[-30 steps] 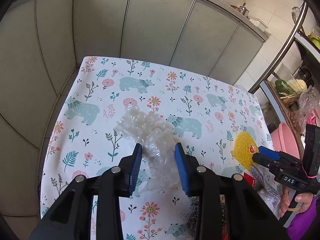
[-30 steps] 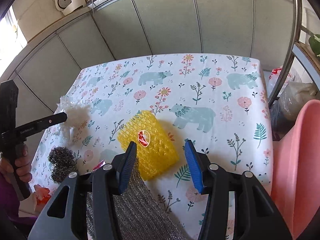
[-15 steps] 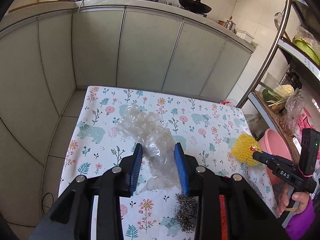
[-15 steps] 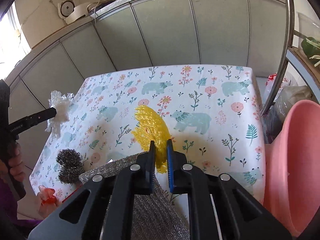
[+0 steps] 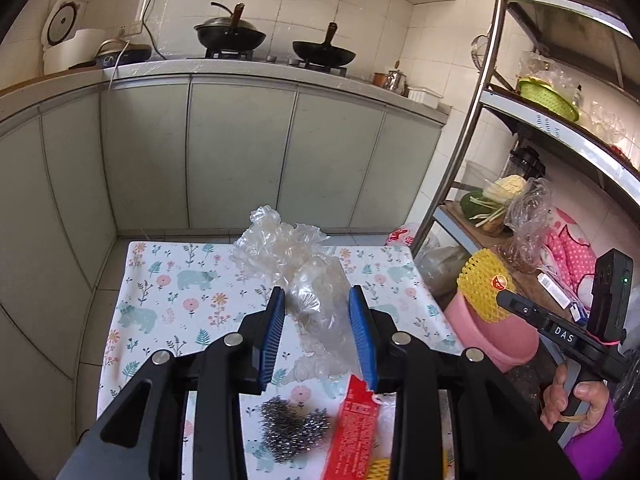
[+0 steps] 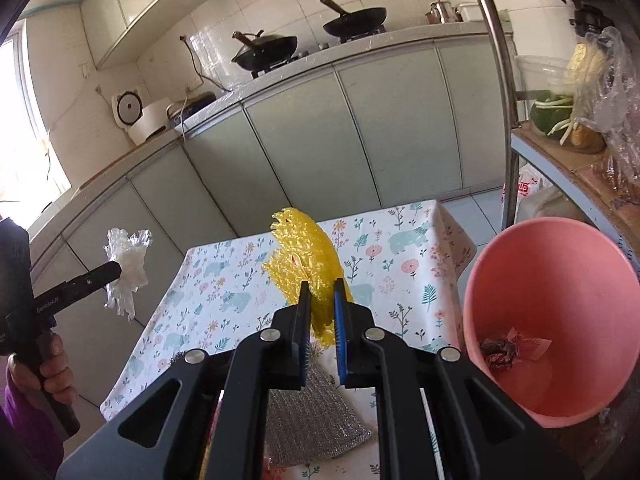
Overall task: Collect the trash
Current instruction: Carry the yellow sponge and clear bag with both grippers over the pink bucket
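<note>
My left gripper (image 5: 319, 322) is shut on a crumpled clear plastic bag (image 5: 288, 256) and holds it in the air above the floral table (image 5: 172, 304). From the right wrist view the same bag (image 6: 126, 268) hangs off the left gripper (image 6: 114, 272) at the left. A yellow foam fruit net (image 6: 304, 256) is pinched in my shut right gripper (image 6: 321, 292), also lifted off the table. The left wrist view shows that net (image 5: 480, 284) over a pink bin (image 5: 496, 340). The bin (image 6: 560, 272) stands right of the table with crumpled wrappers (image 6: 508, 350) inside.
A steel wool scourer (image 5: 292, 434) and a red wrapper (image 5: 354, 432) lie on the table's near side, with a silver mesh cloth (image 6: 316, 420) under the right gripper. A metal shelf rack (image 5: 460, 152) with vegetables rises on the right. Grey kitchen cabinets (image 5: 240, 160) stand beyond the table.
The right gripper shut on the yellow net and lifted it toward the pink bin. The left gripper raised the plastic bag off the table. Both views tilted upward.
</note>
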